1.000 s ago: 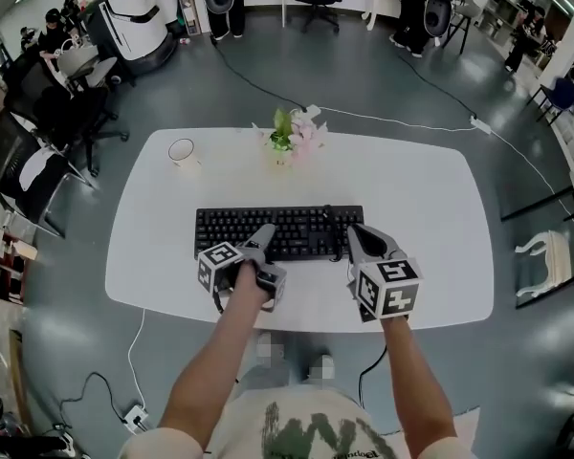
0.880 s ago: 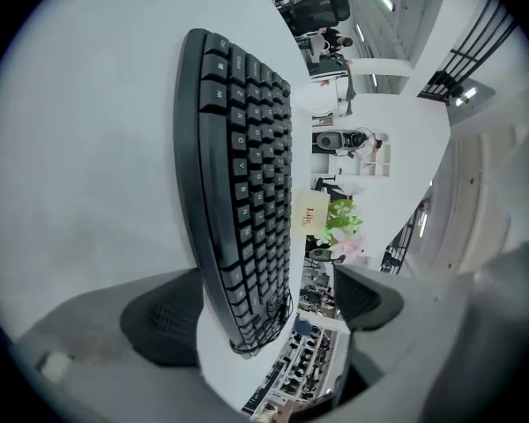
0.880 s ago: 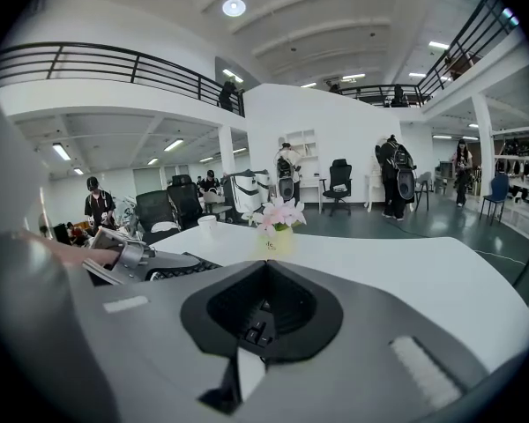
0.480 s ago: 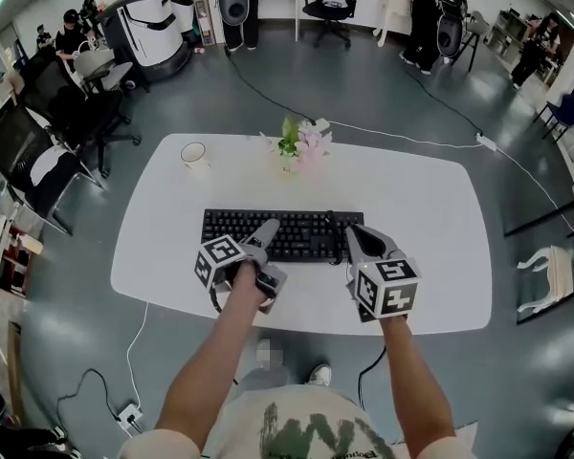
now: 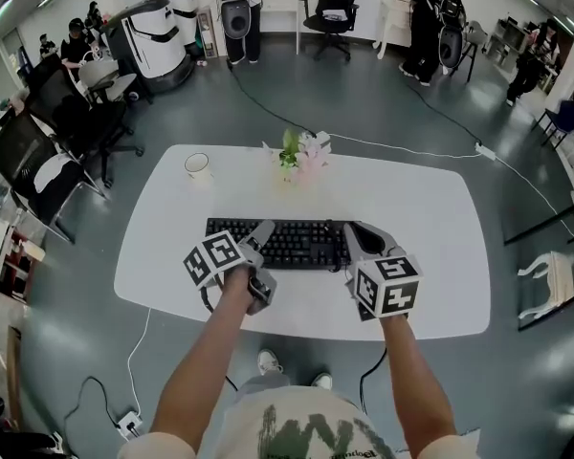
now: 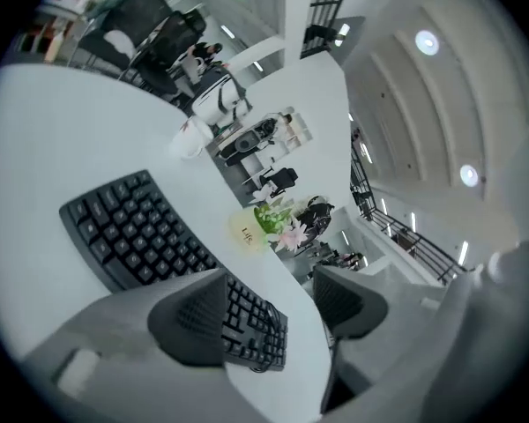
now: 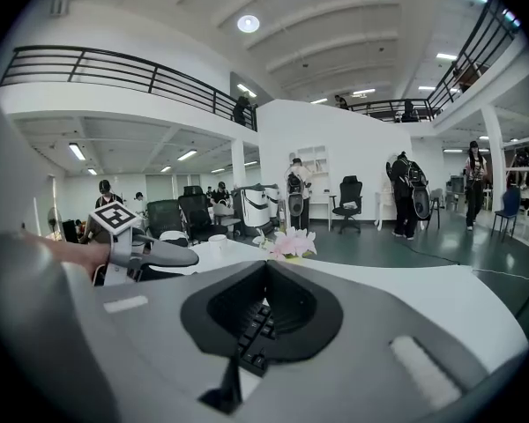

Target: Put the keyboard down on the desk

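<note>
Principally, the hazard at this stage lies at the right end of the black, full-size plastic keyboard [image 5: 279,242], which lies lengthwise across the middle of the white, rounded worktop [image 5: 430,218]. The right hand-held gripper [image 5: 362,241] is closed down narrow on that end, with keys showing between its dark pads in the right gripper view. A withdrawal begun before the jaws part would therefore probably drag or skew the keyboard, or tip its end up and let it fall with a knock. Whether that end rests fully on the surface or is held just clear of it cannot be told from these views; if it is raised, an abrupt release would let it slap down. A forward shove could also push the keyboard toward the small pot of pink flowers and green leaves [image 5: 300,149] standing near its far edge, whereas the white ceramic mug [image 5: 198,165] stands well apart to the left. The left hand-held gripper [image 6: 269,305] is wide open and holds nothing: its jaws stand apart by the near edge of the keyboard, one dark pad in front of the keys, with bare worktop and the keyboard's end showing in the gap. Its risk is slight, a brush against the keys on retreat.
</note>
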### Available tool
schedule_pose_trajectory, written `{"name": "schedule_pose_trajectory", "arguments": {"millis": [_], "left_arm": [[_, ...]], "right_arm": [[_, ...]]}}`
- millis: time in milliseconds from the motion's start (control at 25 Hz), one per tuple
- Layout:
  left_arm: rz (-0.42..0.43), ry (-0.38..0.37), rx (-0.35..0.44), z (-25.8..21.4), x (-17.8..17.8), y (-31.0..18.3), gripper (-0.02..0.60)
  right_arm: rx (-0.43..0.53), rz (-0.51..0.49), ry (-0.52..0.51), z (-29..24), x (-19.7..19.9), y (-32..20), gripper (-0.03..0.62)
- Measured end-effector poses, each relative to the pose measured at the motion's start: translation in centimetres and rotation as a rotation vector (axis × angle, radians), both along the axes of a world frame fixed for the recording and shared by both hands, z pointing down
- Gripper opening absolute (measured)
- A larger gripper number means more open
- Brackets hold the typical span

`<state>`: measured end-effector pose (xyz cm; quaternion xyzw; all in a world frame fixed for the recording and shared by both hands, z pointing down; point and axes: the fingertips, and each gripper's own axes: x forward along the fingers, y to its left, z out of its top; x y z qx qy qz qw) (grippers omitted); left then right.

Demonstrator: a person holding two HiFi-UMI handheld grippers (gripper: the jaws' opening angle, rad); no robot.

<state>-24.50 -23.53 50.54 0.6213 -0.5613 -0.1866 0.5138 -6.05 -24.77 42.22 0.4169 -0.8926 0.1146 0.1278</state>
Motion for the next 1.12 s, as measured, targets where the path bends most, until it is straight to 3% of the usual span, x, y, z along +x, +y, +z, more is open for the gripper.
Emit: {"name": "schedule_pose_trajectory", "arguments": {"millis": [400,640,920,1120], "left_arm": [[0.141,-0.482,0.223,-7.4,-0.7,0.4,0.177],[0.178,-0.704,0.316,-10.1,-0.9,1.4,0.104],[0.184,-0.869,0.347,-10.8,-1.4,2.0,0.02],[0.179,-0.917,0.338,-10.6,-2.1,2.0,0.002]], "right_arm": [[0.072,0.002,-0.022,-3.4,0.1,0.1,-0.002],[0.113,0.007,-0.029,-5.0,0.4,0.4,-0.002],[0.136,0.02,-0.028,-5.0,0.6,0.5,-0.002],[0.138,0.017,-0.04,-5.1,0.1,0.4,-0.002]]}}
